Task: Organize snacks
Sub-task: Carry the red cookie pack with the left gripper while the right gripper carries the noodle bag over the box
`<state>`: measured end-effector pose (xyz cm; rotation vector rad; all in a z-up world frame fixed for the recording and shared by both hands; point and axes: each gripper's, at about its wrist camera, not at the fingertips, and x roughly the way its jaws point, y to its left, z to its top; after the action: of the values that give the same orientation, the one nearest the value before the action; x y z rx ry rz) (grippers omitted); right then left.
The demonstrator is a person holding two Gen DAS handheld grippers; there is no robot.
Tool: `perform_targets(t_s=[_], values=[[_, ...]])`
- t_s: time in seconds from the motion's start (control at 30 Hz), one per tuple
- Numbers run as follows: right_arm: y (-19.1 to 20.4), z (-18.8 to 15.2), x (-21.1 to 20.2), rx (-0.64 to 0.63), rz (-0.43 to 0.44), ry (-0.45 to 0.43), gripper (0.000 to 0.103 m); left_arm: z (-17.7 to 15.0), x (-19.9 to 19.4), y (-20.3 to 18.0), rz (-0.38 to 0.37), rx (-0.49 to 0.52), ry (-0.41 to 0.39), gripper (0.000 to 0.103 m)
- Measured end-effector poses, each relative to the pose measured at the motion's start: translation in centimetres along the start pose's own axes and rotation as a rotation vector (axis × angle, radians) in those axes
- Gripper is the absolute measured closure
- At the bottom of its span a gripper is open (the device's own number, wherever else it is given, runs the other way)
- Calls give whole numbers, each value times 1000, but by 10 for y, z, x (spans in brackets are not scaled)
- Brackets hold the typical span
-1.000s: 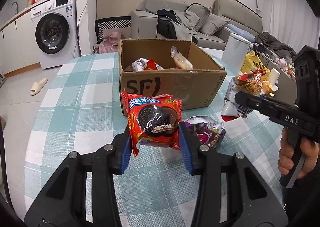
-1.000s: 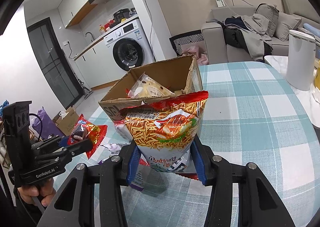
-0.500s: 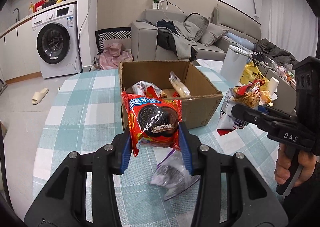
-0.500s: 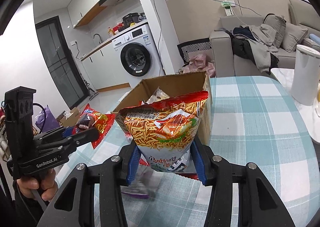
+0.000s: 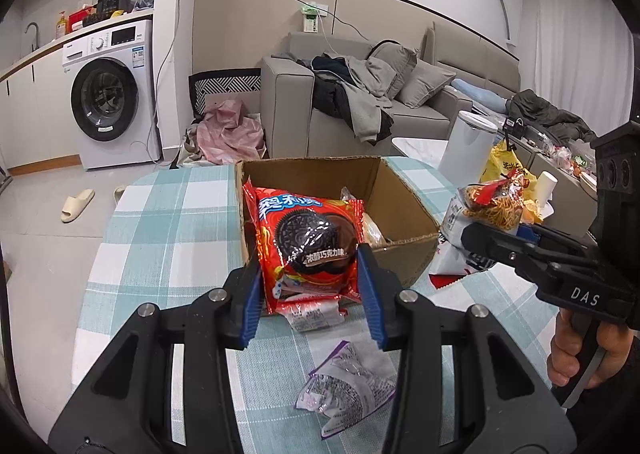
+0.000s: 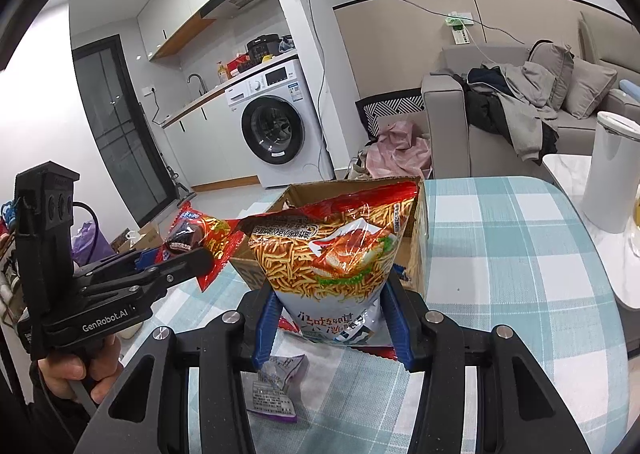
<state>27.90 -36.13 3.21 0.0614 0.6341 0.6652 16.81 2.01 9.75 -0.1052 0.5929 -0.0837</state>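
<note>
Black claws (image 5: 310,290) (image 6: 332,320) read "DAS" and "GenRobot.AI".

A round desk (image 5: 168,238) under a teal-and-white checked cloth fills the lower middle of both views. An open brown cardboard box (image 5: 404,214) stands on it at the centre of the left-wrist view, flaps up. A crumpled purple-and-silver wrapper (image 5: 348,386) lies flat on the cloth in the lower middle, apart from the box. A small red-and-white packet (image 5: 314,312) lies between wrapper and box; whether it touches the box is unclear.
</note>
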Motion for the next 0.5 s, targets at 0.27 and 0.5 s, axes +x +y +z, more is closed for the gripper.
perform_targets(t_s=[0.27, 0.5], values=[[5, 19, 4, -2, -10, -15, 56, 14, 10, 8, 9, -13, -6, 64], [8, 34, 17, -8, -16, -6, 56, 26, 23, 15, 15, -29, -5, 64]])
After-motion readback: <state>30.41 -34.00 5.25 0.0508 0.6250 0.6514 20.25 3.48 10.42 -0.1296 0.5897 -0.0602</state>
